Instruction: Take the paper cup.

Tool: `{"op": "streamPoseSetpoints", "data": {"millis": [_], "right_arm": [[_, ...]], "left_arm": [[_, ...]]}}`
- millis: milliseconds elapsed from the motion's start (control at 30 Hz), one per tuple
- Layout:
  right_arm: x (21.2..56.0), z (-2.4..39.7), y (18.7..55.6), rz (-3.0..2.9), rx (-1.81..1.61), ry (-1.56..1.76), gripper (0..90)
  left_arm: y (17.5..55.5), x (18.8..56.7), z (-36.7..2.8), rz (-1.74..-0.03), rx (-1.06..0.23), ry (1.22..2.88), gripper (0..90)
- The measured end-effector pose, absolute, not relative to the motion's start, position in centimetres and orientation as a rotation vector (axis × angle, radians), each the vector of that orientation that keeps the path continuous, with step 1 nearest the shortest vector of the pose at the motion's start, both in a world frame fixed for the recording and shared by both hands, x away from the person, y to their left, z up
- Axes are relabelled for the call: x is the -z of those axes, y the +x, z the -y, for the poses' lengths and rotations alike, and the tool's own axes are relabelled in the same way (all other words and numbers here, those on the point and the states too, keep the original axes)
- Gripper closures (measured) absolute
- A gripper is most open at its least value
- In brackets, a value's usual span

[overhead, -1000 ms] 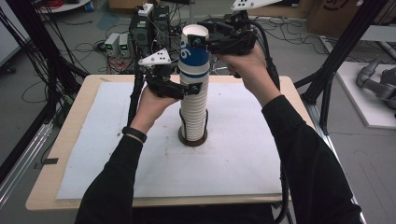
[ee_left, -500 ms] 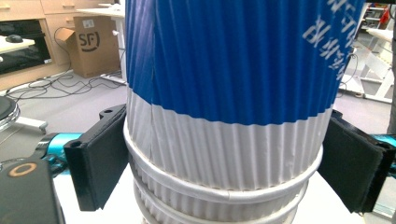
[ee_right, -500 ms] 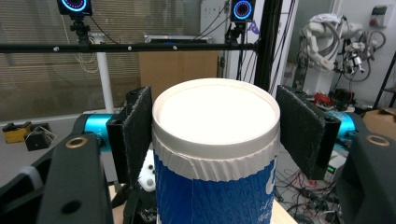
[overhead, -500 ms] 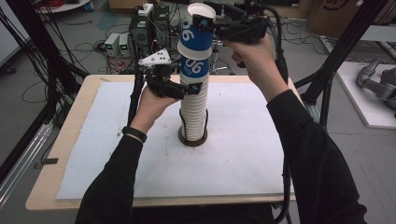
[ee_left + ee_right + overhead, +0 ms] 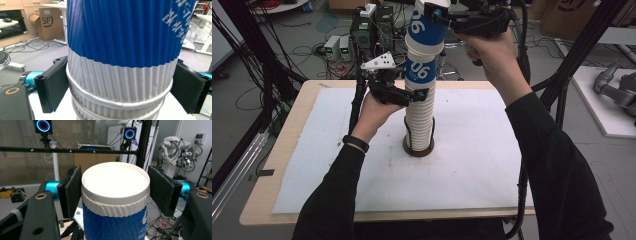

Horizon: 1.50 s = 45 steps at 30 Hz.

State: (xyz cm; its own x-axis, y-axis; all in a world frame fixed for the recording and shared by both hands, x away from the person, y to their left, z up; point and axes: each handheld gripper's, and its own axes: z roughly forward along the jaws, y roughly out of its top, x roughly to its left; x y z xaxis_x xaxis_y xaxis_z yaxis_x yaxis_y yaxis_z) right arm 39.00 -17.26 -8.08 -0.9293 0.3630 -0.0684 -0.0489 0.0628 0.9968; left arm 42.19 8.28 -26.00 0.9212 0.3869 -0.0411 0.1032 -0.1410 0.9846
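While the left tool (image 5: 421, 95) clamps the tall stack of ribbed white paper cups (image 5: 420, 120) standing mid-counter (image 5: 297, 150), the right tool (image 5: 439, 12) grips the rim of the blue-and-white ribbed paper cup (image 5: 427, 30) atop it. Light and crushable, it probably suits a gentle rim hold. Cables and electronics boxes (image 5: 339, 47) lie beyond.

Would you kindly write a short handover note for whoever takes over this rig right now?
Right tool: shut on the top cup near its rim, the cup partly drawn out of the stack but not yet free.
Left tool: clamped around the cup stack, bracing it just under the next blue-banded cup.
The stack stands upright on a dark round base at mid-table on the white mat.
Left: probably pull the top cup fully free and set it down.
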Motion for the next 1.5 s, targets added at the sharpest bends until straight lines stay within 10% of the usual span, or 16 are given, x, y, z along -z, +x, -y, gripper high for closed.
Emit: {"op": "streamPoseSetpoints", "data": {"millis": [1500], "right_arm": [[20.3, 25.9, 34.4, -2.171, -1.940, 0.394, 31.2]], "left_arm": [[42.1, 25.8, -8.3, -0.377, -0.259, 1.720, 11.2]]}}
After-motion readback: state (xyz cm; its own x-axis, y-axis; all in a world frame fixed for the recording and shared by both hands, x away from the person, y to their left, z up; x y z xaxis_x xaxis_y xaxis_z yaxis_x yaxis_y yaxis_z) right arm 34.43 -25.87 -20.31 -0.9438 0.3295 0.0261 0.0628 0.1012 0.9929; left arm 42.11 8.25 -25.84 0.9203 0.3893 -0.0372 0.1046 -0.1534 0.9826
